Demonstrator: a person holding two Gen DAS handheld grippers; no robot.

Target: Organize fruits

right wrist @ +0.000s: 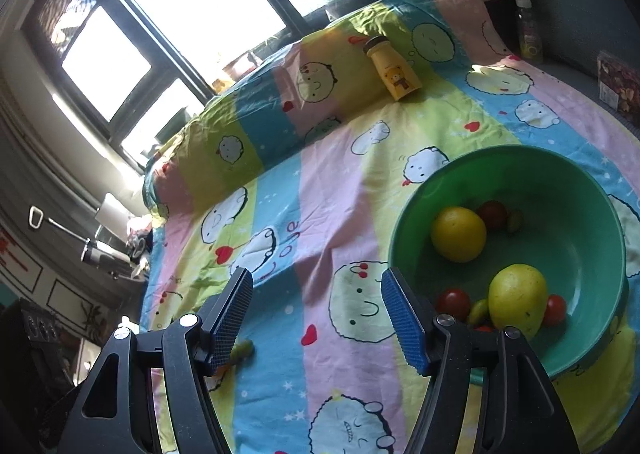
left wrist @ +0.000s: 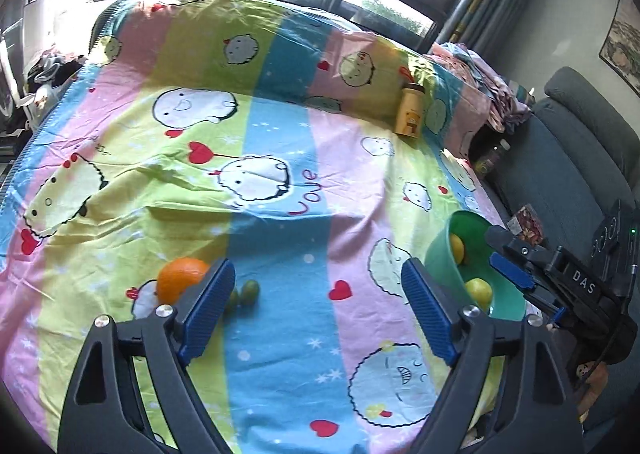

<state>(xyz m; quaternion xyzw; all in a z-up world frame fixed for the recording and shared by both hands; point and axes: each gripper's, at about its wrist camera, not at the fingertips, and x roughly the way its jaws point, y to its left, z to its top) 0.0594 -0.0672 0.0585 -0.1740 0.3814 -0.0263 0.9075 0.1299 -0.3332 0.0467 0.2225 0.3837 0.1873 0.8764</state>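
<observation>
A green bowl (right wrist: 576, 190) sits on the cartoon bedsheet at the right and holds two yellow fruits (right wrist: 459, 234), small red tomatoes (right wrist: 453, 304) and small green fruits. In the left wrist view the bowl (left wrist: 444, 254) is at the right, and an orange (left wrist: 180, 278) lies with small green fruits (left wrist: 250, 289) beside my left finger. My left gripper (left wrist: 318, 306) is open over bare sheet with nothing between its fingers. My right gripper (right wrist: 316, 314) is open too, empty, just left of the bowl. It also shows in the left wrist view as the right gripper (left wrist: 516, 278) at the bowl's rim.
A yellow bottle (left wrist: 410, 110) with a brown cap stands on the sheet toward the far right. A grey sofa (left wrist: 576, 158) runs along the right side with a patterned box (right wrist: 618, 84) and a clear bottle (right wrist: 529, 32). Folded clothes lie at the far right corner.
</observation>
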